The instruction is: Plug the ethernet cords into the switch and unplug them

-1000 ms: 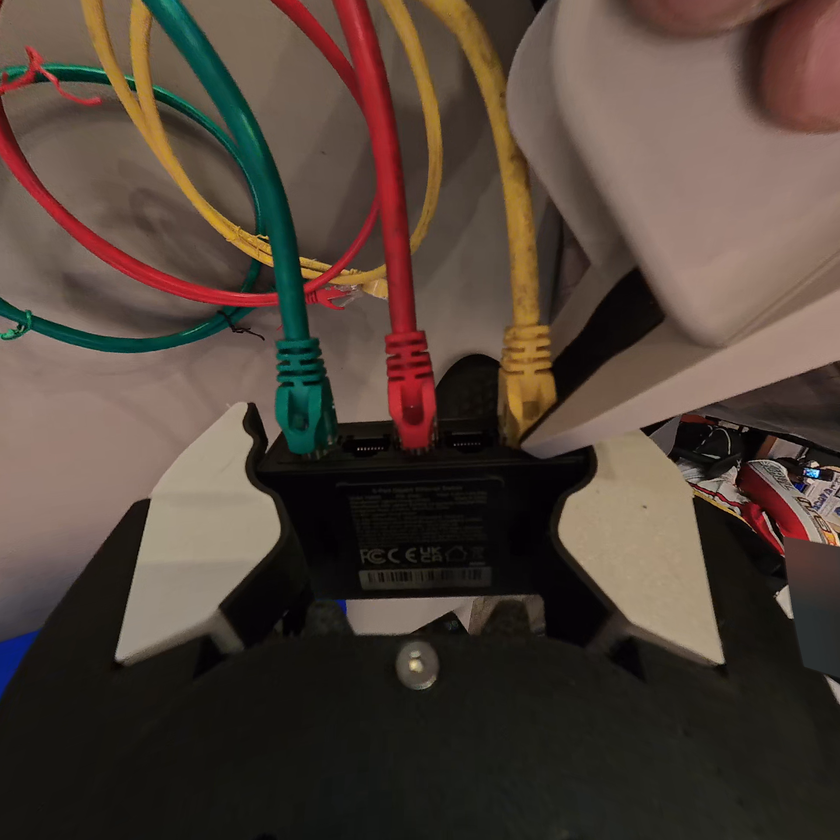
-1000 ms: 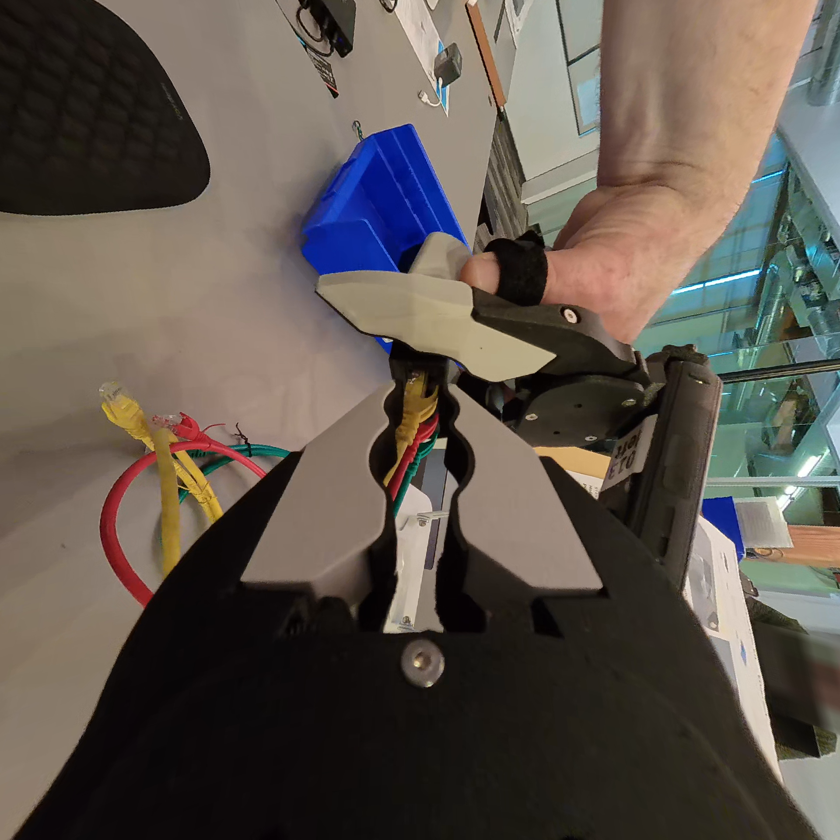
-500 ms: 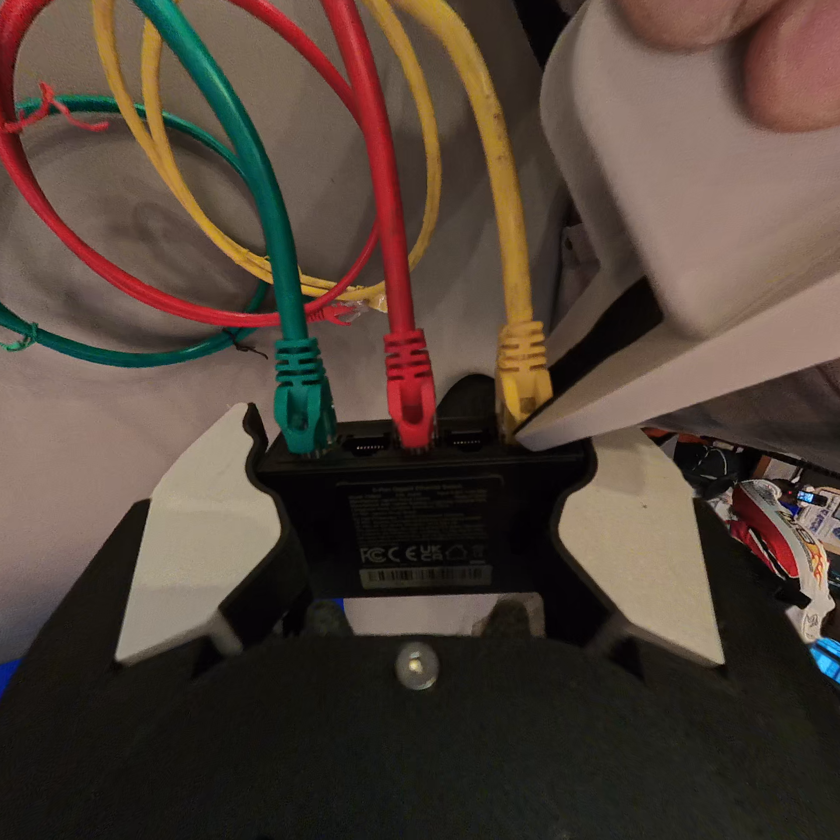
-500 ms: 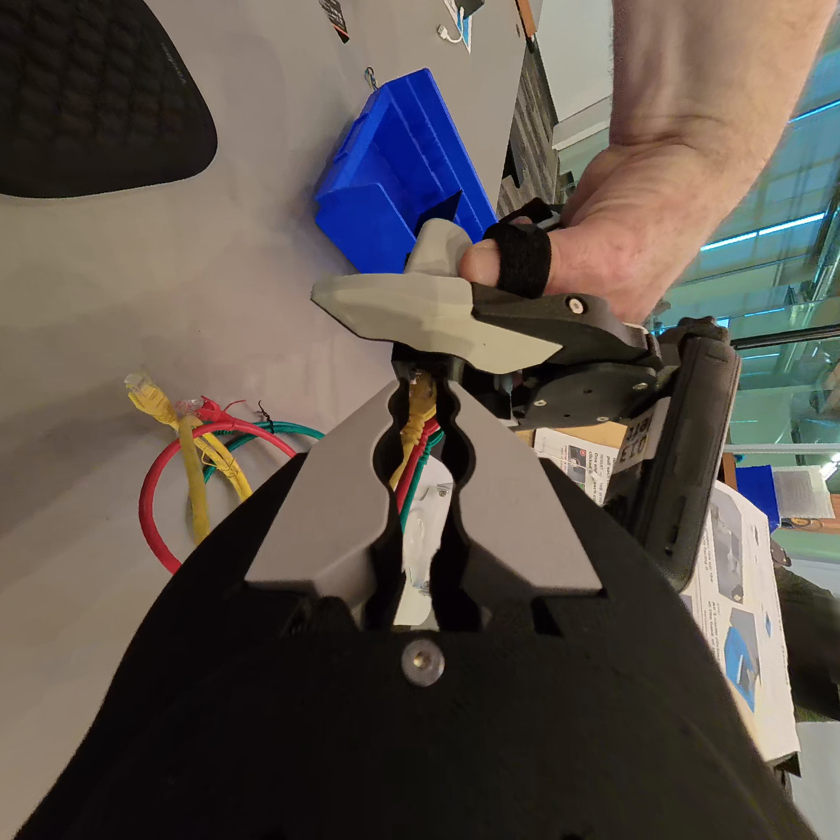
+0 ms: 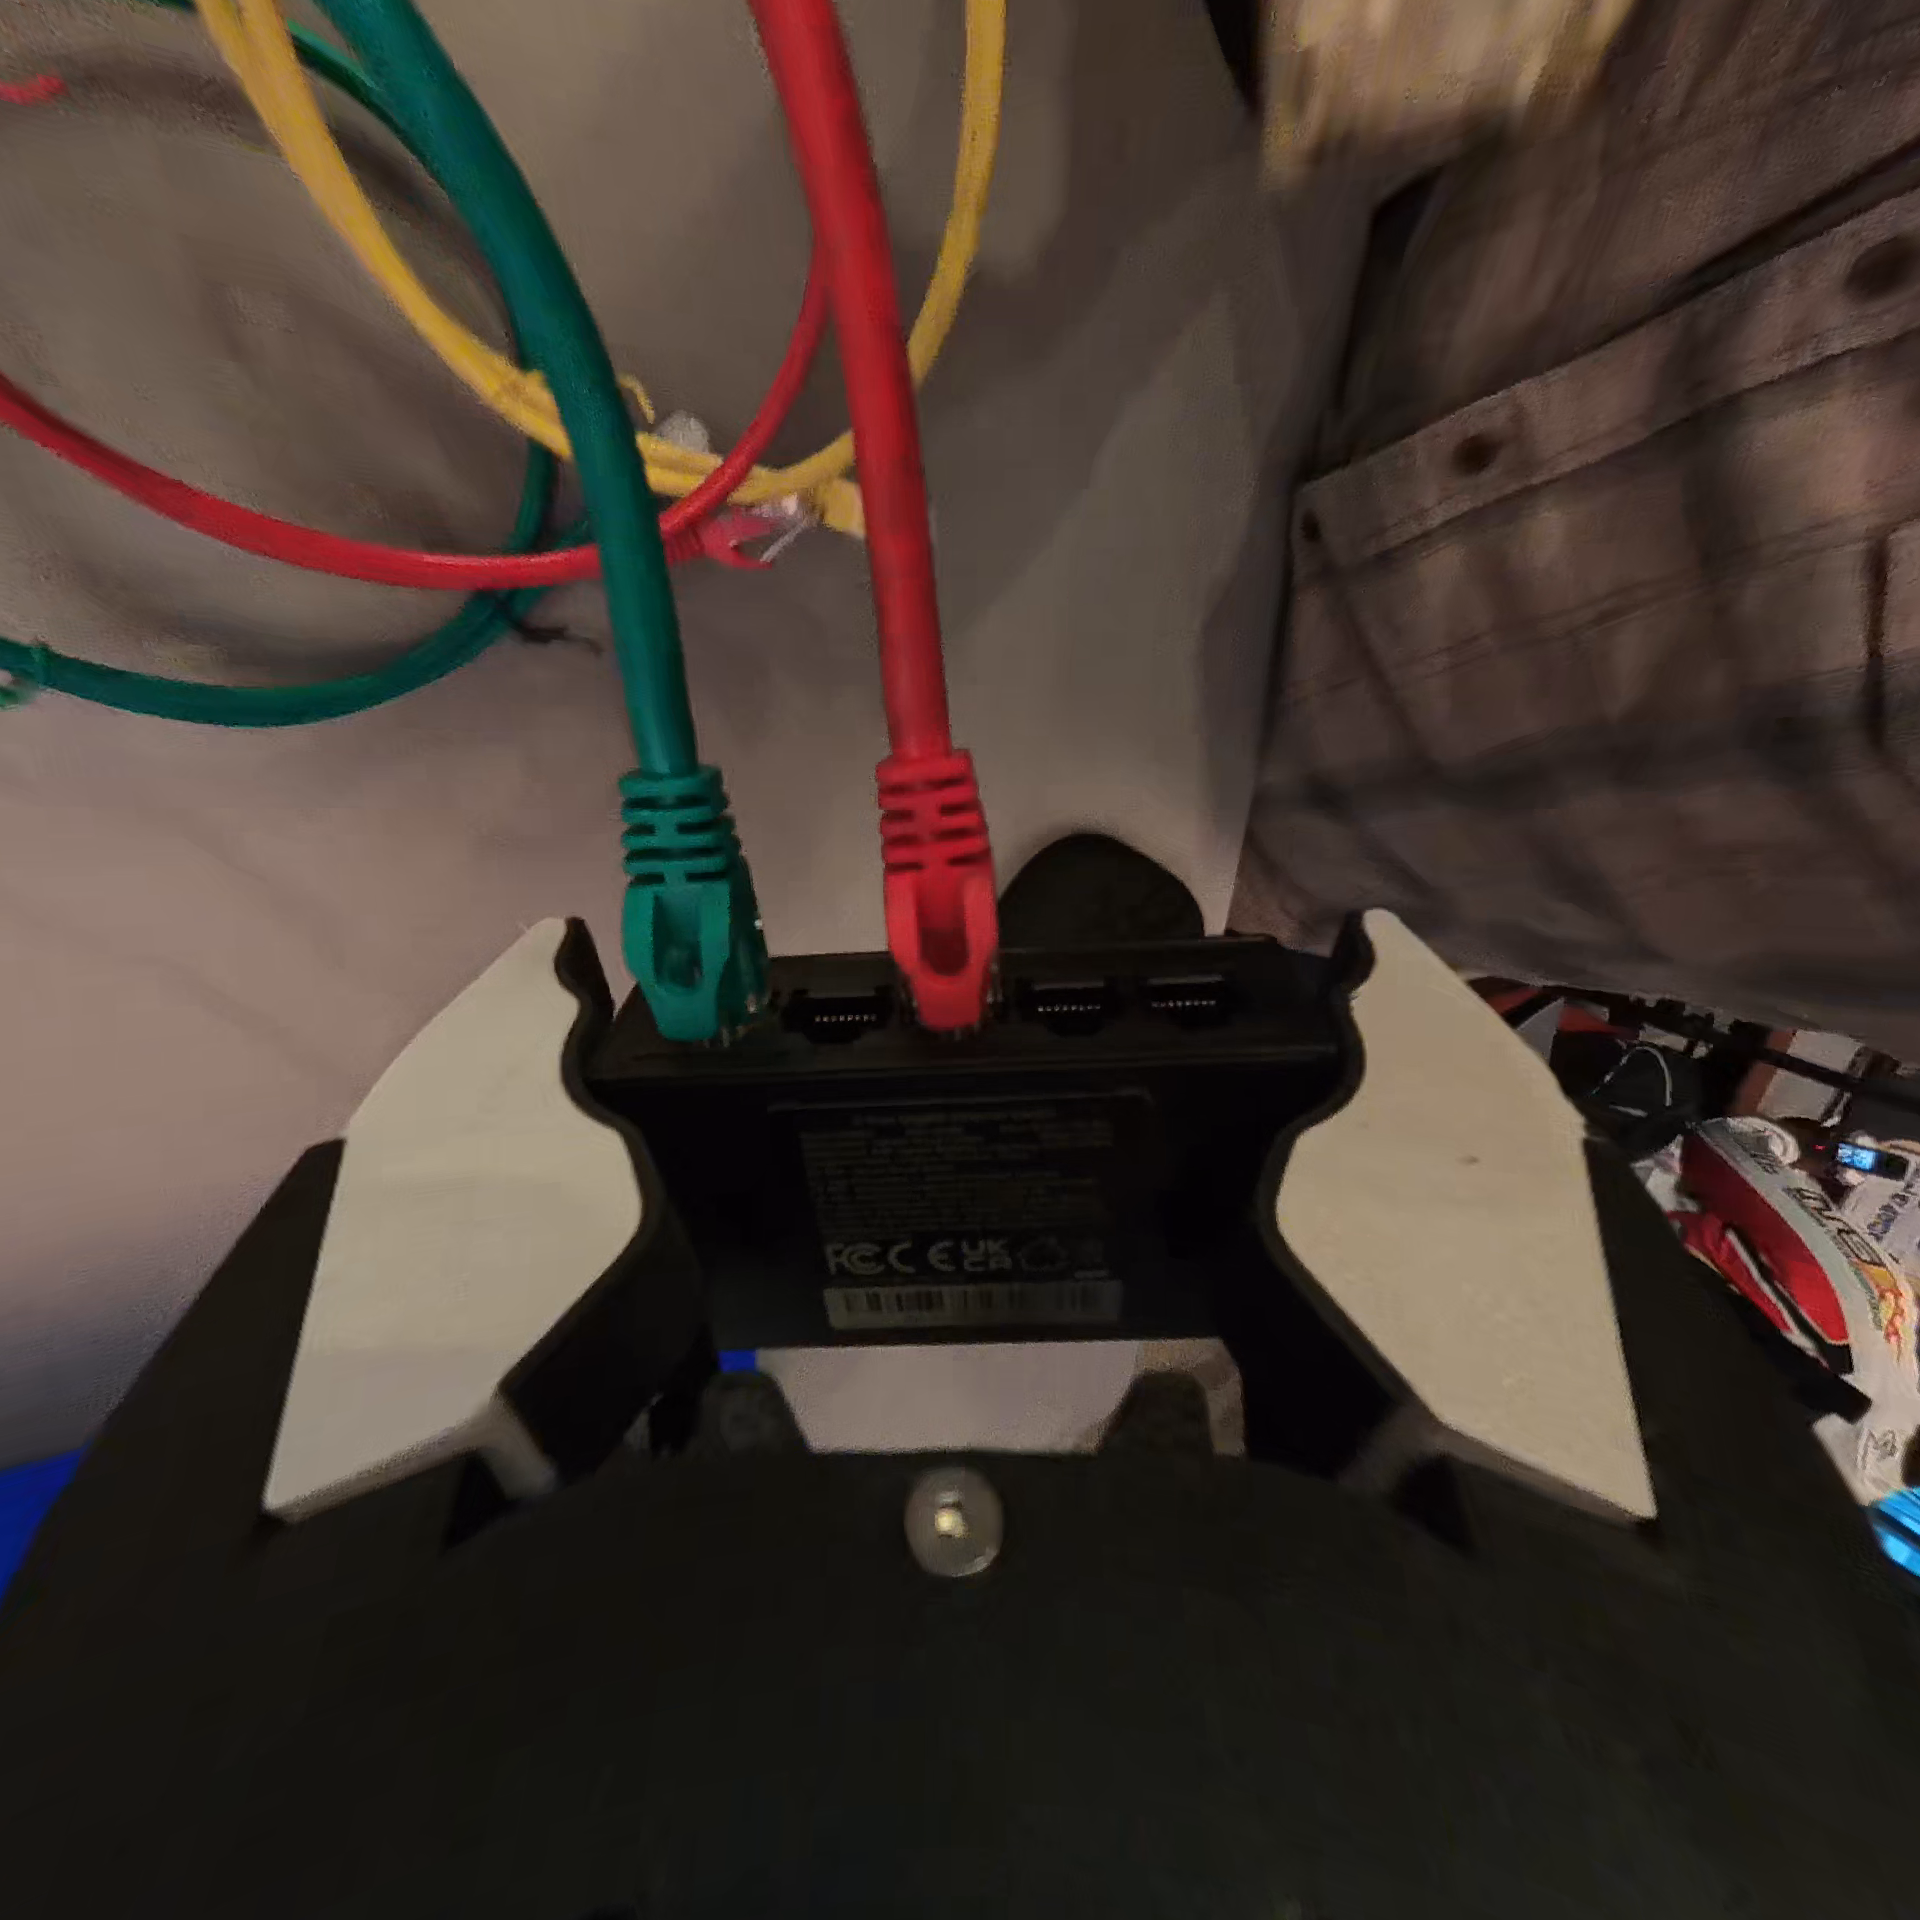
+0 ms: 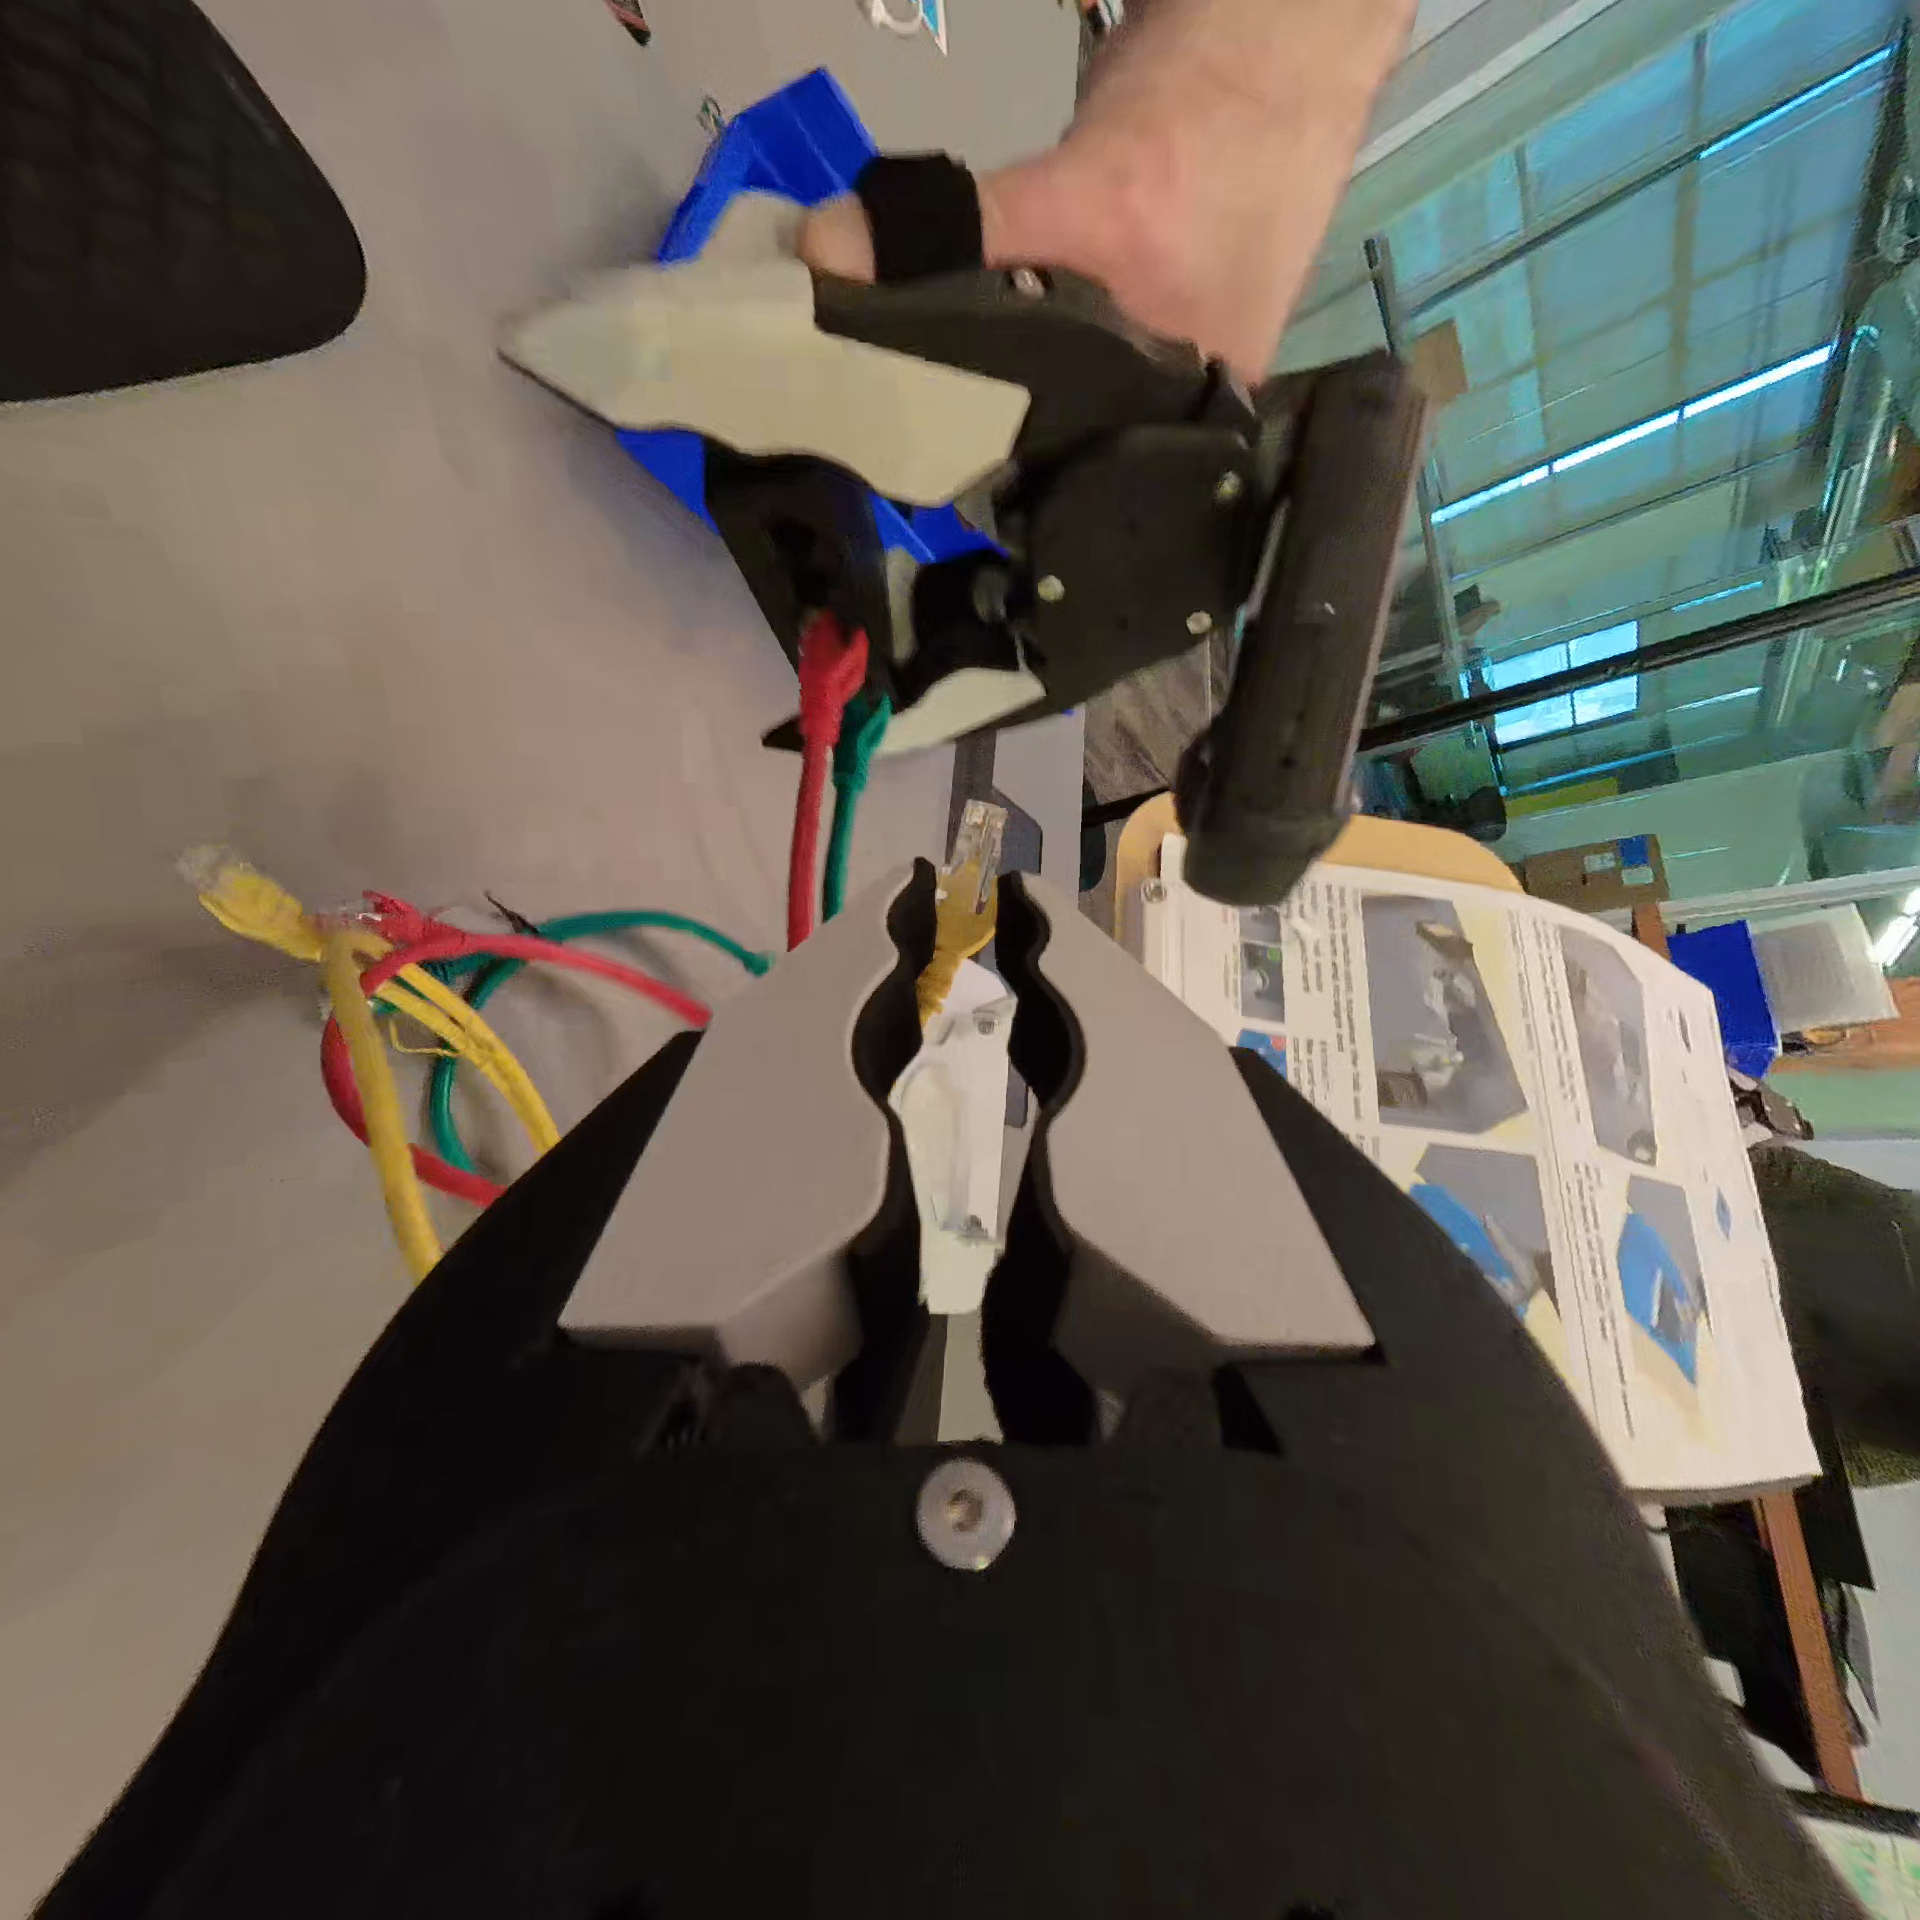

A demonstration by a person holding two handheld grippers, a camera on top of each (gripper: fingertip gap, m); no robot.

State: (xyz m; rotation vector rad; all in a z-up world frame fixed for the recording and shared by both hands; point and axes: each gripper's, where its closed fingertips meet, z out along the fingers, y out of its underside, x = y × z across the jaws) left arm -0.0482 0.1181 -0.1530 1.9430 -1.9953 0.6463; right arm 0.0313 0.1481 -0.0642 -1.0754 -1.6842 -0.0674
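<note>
My left gripper [image 5: 961, 997] is shut on the black switch [image 5: 961, 1143], its fingers pressed on the two short ends. A green cord's plug [image 5: 686, 904] and a red cord's plug [image 5: 935, 894] sit in two ports; the other ports are bare. My right gripper [image 6: 966, 904] is shut on the yellow cord's plug [image 6: 966, 894], whose clear tip sticks out past the fingertips, clear of the switch. The right wrist view also shows the left gripper [image 6: 831, 416] holding the switch with the red [image 6: 826, 686] and green cords hanging from it.
Loops of red, green and yellow cord [image 6: 416, 1018] lie on the grey table [image 6: 312, 623]. A blue bin [image 6: 790, 156] stands behind the left gripper. A black pad [image 6: 135, 208] lies far left. Printed papers [image 6: 1507, 1143] lie at the table's right edge. Across from one pair of fingers to the other is roughly 12 centimeters.
The yellow plug came out of the switch's rightmost port. My right gripper pulled back with it and left the left wrist view. The left gripper kept its hold on the switch.
</note>
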